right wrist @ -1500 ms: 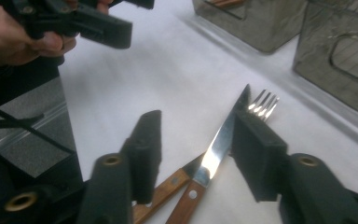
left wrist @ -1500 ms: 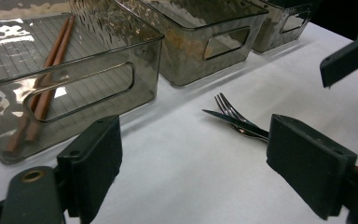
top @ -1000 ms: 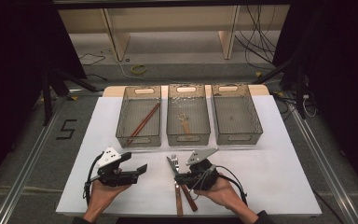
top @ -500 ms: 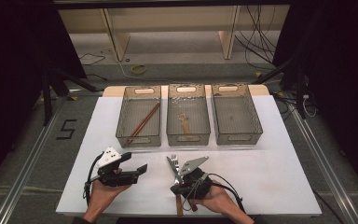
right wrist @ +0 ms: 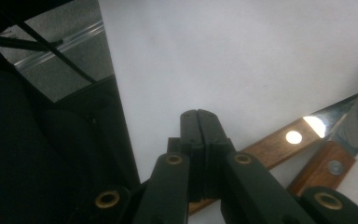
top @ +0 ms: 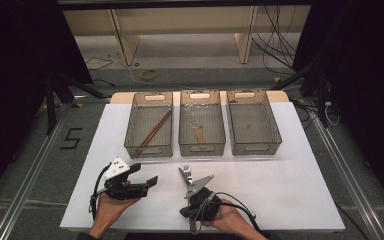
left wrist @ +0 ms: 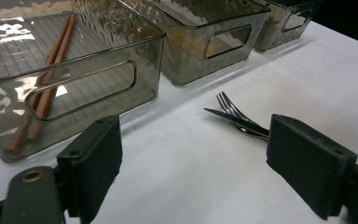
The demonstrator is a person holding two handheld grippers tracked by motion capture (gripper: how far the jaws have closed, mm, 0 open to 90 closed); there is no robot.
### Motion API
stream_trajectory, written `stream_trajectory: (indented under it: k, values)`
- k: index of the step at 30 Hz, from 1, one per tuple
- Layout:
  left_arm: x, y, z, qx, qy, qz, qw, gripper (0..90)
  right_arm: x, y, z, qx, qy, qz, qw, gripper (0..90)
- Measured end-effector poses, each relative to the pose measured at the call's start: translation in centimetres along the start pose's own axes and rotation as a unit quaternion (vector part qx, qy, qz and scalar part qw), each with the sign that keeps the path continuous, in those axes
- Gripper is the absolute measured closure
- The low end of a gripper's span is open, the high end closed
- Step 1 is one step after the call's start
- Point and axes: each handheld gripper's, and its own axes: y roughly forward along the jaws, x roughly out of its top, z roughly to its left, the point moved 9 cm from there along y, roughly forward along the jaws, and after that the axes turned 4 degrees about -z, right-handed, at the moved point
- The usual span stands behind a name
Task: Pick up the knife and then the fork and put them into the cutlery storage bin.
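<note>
A metal fork (top: pixel 185 174) and a knife (left wrist: pixel 235 120) with wooden handles (right wrist: pixel 279 140) lie side by side on the white table (top: pixel 280 180), tips towards the bins. My left gripper (top: pixel 145 174) (left wrist: pixel 200 163) rests open just left of them, its jaws wide apart and empty, aimed at the tips. My right gripper (top: pixel 186 213) (right wrist: pixel 200 122) is shut, its jaws pressed together with nothing seen between them. It is tipped down over the handle ends at the table's near edge.
Three smoky clear bins stand in a row across the middle of the table. The left bin (top: pixel 149 125) holds brown chopsticks (top: pixel 153 132), the middle bin (top: pixel 202 122) a pale wooden utensil (top: pixel 196 131). The right bin (top: pixel 252 122) looks bare. Bare table lies right of the cutlery.
My right gripper has swung round from facing the cutlery's blades and dropped towards the near edge, over the wooden handles. The left gripper has stayed put.
</note>
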Motion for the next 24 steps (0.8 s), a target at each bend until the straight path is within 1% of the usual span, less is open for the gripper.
stream_trajectory:
  k: [1, 2, 3, 5, 10, 11, 13, 16, 18, 19, 22, 23, 24]
  values:
    - [0.0, 0.0, 0.0, 0.0, 0.0, 0.0, 1.0, 17.6, -0.1, 0.1, 0.0, -0.002, -0.002, 0.006, 1.0, 90.0]
    - [0.0, 0.0, 0.0, 0.0, 0.001, 0.0, 1.0, 17.6, -0.2, 0.2, 0.1, -0.001, -0.01, 0.009, 0.9999, 90.0]
    - [0.0, 0.0, 0.0, 0.0, 0.003, 0.001, 1.0, 17.6, -0.3, 0.2, 0.1, -0.001, -0.012, 0.012, 0.9999, 90.0]
    - [0.0, 0.0, 0.0, -0.001, 0.004, 0.001, 1.0, 17.6, -0.4, 0.2, 0.3, -0.003, -0.011, 0.015, 0.9998, 90.0]
    - [0.0, -0.1, 0.0, 0.0, 0.003, 0.001, 1.0, 17.7, -0.5, -0.1, 0.3, -0.008, -0.025, 0.029, 0.9992, 90.0]
    - [0.0, -0.1, 0.0, 0.0, 0.003, 0.001, 1.0, 17.6, -0.6, -0.1, 0.2, -0.015, -0.024, 0.028, 0.9992, 90.0]
    - [-0.1, -0.1, 0.0, 0.0, 0.004, 0.002, 1.0, 17.7, -0.8, -0.4, 0.1, -0.021, -0.031, 0.037, 0.9986, 90.0]
    - [-0.1, -0.1, 0.0, -0.001, 0.006, 0.002, 1.0, 17.7, -1.2, -1.0, -0.2, -0.026, -0.031, 0.043, 0.9983, 90.0]
    - [-0.1, -0.1, -0.1, -0.001, 0.005, 0.002, 1.0, 17.7, -1.5, -1.4, -0.5, -0.029, -0.023, 0.045, 0.9983, 90.0]
    - [-0.1, -0.1, -0.1, 0.0, 0.005, 0.002, 1.0, 17.6, -1.7, -1.7, -0.8, -0.031, -0.025, 0.047, 0.9981, 90.0]
    - [-0.1, -0.1, -0.1, 0.0, 0.006, 0.001, 1.0, 17.6, -2.2, -2.5, -1.5, -0.04, -0.011, 0.047, 0.998, 90.0]
    - [-0.1, -0.1, -0.1, 0.0, 0.005, 0.001, 1.0, 17.6, -2.4, -2.8, -1.8, -0.044, -0.011, 0.05, 0.9977, 90.0]
    - [-0.1, -0.1, -0.1, 0.0, 0.006, 0.001, 1.0, 17.7, -2.5, -3.0, -2.0, -0.044, -0.007, 0.05, 0.9978, 90.0]
